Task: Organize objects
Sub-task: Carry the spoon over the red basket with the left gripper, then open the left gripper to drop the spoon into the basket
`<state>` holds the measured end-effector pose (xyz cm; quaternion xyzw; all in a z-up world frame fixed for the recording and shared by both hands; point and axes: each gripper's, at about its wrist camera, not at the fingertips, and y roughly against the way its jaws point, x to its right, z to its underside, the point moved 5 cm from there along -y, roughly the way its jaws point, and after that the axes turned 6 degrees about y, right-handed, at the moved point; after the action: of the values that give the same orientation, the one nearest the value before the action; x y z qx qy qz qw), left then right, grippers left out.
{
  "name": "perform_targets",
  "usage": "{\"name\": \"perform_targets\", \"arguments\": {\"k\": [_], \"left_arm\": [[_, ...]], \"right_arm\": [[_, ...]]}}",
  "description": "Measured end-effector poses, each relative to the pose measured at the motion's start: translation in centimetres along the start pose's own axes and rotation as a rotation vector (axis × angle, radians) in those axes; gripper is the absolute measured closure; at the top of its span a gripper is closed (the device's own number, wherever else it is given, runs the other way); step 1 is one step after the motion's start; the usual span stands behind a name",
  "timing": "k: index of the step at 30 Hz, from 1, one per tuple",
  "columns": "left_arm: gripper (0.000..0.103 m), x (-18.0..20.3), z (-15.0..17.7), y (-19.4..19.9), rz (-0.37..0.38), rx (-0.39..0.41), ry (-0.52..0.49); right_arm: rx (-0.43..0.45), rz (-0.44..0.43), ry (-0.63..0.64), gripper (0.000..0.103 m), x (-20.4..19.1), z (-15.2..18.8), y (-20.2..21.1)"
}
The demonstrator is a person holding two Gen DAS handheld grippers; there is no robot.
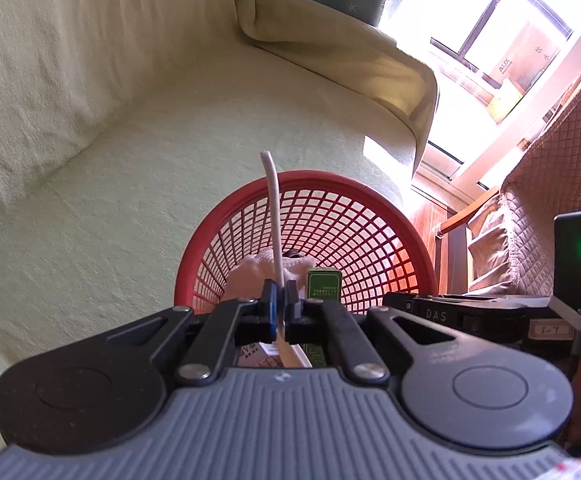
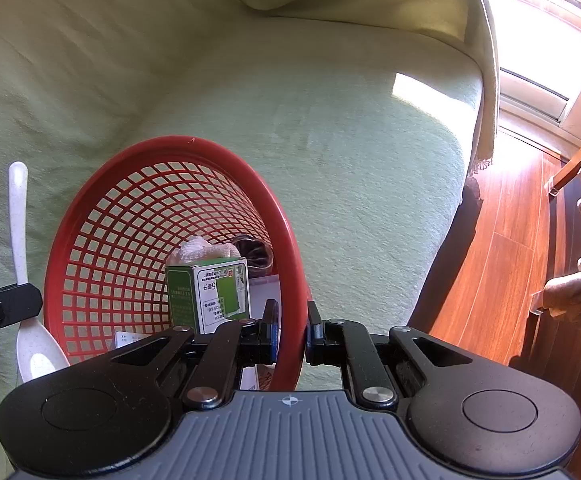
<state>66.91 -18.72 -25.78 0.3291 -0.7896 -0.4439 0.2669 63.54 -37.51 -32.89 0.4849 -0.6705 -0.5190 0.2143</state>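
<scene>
A red mesh basket sits on a sofa covered in a pale green throw. My left gripper is shut on a white plastic spoon, held upright at the basket's near rim. In the right wrist view the spoon shows at far left, held by the left gripper's fingers. My right gripper is shut on the red basket's rim. Inside the basket lie a green and white box, a white cloth and a dark object.
The sofa seat stretches behind and to the right of the basket, with the backrest on the left. A wooden floor lies past the sofa edge. A quilted chair and a bright window are at the right.
</scene>
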Motion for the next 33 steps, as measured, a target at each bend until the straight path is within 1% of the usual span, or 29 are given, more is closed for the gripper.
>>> {"name": "perform_targets", "arguments": {"k": [17,19,20,21,22,27,33], "left_arm": [[0.102,0.4,0.4,-4.3,-0.03,-0.081,-0.05],[0.098,0.4,0.4,-4.5,-0.047,-0.084,-0.053],[0.085,0.4,0.3,-4.5,-0.058,-0.075,-0.057],[0.069,0.4,0.3,-4.3,-0.063,-0.068,-0.062],[0.066,0.3,0.2,-4.0,-0.067,-0.057,-0.063],[0.066,-0.3,0.1,-3.1,-0.058,-0.045,-0.043],[0.066,-1.8,0.0,-1.5,-0.079,-0.027,0.009]], "right_arm": [[0.0,-0.004,0.005,0.095,0.0,0.0,0.0],[0.0,-0.005,0.004,0.095,0.0,0.1,0.1],[0.0,-0.005,0.004,0.095,0.0,0.1,0.1],[0.0,-0.004,0.005,0.095,0.0,0.1,0.1],[-0.001,-0.004,0.004,0.094,0.0,0.1,0.0],[-0.002,-0.004,0.001,0.094,0.1,0.0,-0.1],[-0.004,-0.006,0.005,0.094,0.2,-0.1,-0.2]]}}
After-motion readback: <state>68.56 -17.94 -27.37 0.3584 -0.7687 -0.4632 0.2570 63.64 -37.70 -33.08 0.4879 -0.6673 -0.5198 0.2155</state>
